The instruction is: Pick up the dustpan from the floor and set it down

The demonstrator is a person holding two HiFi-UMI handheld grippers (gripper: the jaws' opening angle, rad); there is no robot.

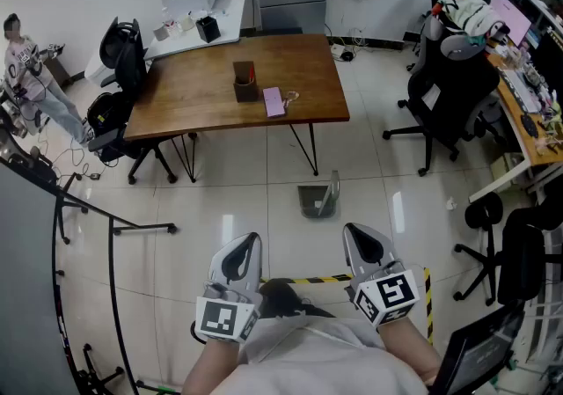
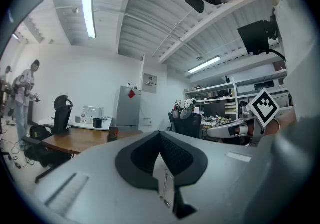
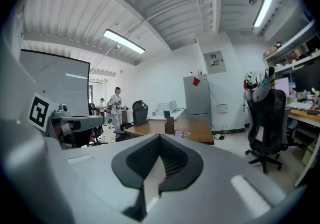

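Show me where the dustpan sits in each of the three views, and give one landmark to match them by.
Head view: the dustpan stands on the floor tiles at centre, just in front of the wooden table.
Left gripper view: not in it.
Right gripper view: not in it.
Shared landmark: the wooden table, upper centre in the head view, low at left in the left gripper view, near centre in the right gripper view.

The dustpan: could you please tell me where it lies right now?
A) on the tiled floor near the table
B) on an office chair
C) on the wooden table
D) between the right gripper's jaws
A: the dustpan sits on the floor just in front of the wooden table, apart from the left gripper and right gripper, both shut and empty.
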